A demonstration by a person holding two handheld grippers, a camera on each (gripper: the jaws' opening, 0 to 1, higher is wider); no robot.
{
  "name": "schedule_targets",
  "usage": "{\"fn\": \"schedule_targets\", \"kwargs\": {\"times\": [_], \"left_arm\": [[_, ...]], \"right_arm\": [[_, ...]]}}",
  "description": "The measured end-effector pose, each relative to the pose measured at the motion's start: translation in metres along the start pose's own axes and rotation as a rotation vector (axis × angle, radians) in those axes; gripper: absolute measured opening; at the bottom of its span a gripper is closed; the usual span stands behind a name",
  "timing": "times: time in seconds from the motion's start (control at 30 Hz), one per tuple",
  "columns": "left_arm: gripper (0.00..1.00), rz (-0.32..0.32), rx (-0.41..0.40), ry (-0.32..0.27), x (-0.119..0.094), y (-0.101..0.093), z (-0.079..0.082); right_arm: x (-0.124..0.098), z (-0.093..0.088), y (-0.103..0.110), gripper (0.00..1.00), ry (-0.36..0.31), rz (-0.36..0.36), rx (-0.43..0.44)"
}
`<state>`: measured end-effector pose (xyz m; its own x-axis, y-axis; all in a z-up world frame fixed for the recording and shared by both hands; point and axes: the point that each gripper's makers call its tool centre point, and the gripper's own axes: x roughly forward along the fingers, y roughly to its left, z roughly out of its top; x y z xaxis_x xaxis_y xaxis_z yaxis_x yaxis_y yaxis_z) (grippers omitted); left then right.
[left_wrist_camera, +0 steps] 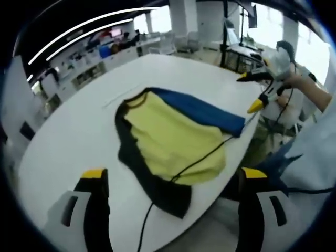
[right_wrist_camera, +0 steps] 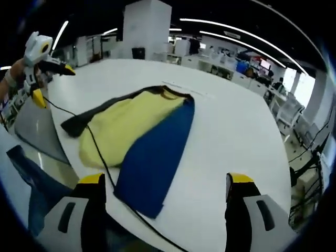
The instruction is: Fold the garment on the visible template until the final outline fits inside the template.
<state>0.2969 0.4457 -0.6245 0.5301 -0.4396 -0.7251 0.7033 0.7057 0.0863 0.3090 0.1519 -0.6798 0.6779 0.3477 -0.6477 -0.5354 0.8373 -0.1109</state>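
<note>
The left gripper stands with its yellow-tipped jaws spread wide and empty at the 6 o'clock edge of the left gripper view, above the near rim of a white table. The right gripper is likewise wide apart and holds nothing, hanging over the table in the right gripper view. Between the left jaws, at the centre of the view, lies the garment, a yellow shirt with a dark collar, one black sleeve trailing toward 6 o'clock and a blue sleeve running along its 1 o'clock side, the end of the blue sleeve reaching the table's edge. In the right gripper view the same garment lies spread flat at centre, its blue sleeve stretching down toward 6 o'clock and its black sleeve pointing to 9 o'clock. A thin black cable crosses the yellow fabric and drops off the table's near edge; in the right gripper view the cable runs from 9 o'clock over the shirt's lower corner. At 3 o'clock in the left gripper view the other gripper shows, held by a person's hand; at 10 o'clock in the right gripper view the other gripper is gripped by a hand. Office desks and chairs line the background under strip lights.
</note>
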Motion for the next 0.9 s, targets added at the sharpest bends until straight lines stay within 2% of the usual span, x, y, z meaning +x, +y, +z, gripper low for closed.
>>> {"fn": "schedule_targets", "kwargs": {"times": [0.4,0.53,0.9], "left_arm": [[0.99,0.017,-0.015,-0.006,-0.005,-0.002,-0.005],[0.99,0.024,-0.030,-0.022,-0.006,0.000,-0.004],[0.99,0.027,-0.052,-0.023,-0.002,0.005,-0.008]], "right_arm": [[-0.004,-0.025,0.003,0.87,0.020,-0.007,0.059],[-0.005,-0.028,0.007,0.74,0.012,0.012,0.081],[0.005,-0.038,0.007,0.64,0.038,0.012,0.114]]}}
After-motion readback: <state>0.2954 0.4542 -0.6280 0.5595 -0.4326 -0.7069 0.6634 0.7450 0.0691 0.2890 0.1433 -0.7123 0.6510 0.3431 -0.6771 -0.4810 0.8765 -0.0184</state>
